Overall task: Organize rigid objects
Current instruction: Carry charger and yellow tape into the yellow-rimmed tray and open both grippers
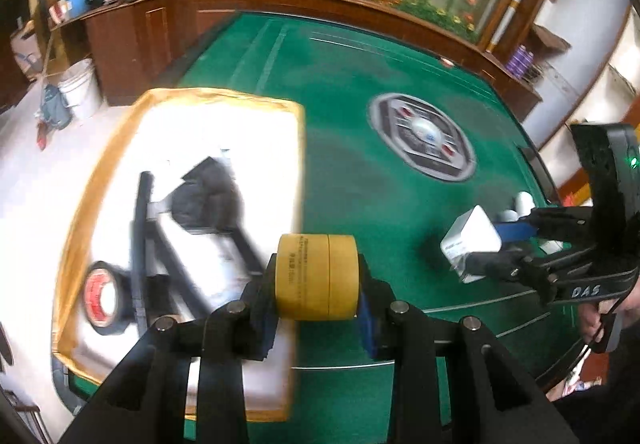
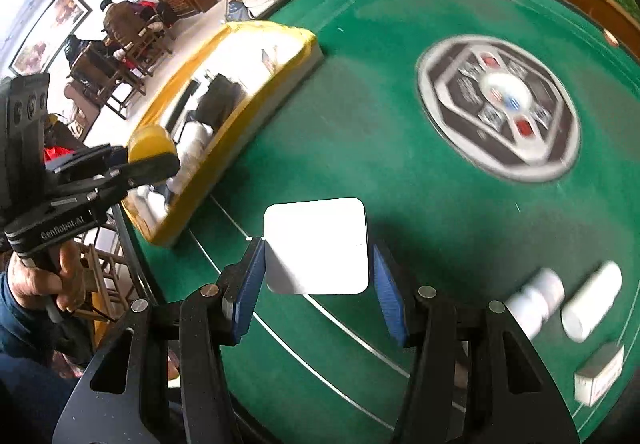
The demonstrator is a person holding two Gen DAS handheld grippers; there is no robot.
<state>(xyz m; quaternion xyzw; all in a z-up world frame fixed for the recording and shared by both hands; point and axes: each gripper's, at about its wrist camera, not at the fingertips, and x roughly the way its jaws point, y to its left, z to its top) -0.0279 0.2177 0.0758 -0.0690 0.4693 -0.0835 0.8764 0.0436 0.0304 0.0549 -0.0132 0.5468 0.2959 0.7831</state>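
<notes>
Yellow tape roll (image 1: 316, 276) in left tool (image 1: 318, 308); white box (image 2: 316, 246) in right tool (image 2: 316, 284).

A table (image 1: 360, 172) carries a shallow tray (image 1: 100, 180) at its left edge. Inside the tray, a roll of tape (image 1: 105, 298) lies near the front, with a dark tool (image 1: 208, 200) behind it. At the table's centre sits a round panel (image 2: 498, 108). To the right, near the front edge, two small bottles (image 2: 568, 304) lie side by side, and a small box (image 2: 598, 376) sits just in front of them.
</notes>
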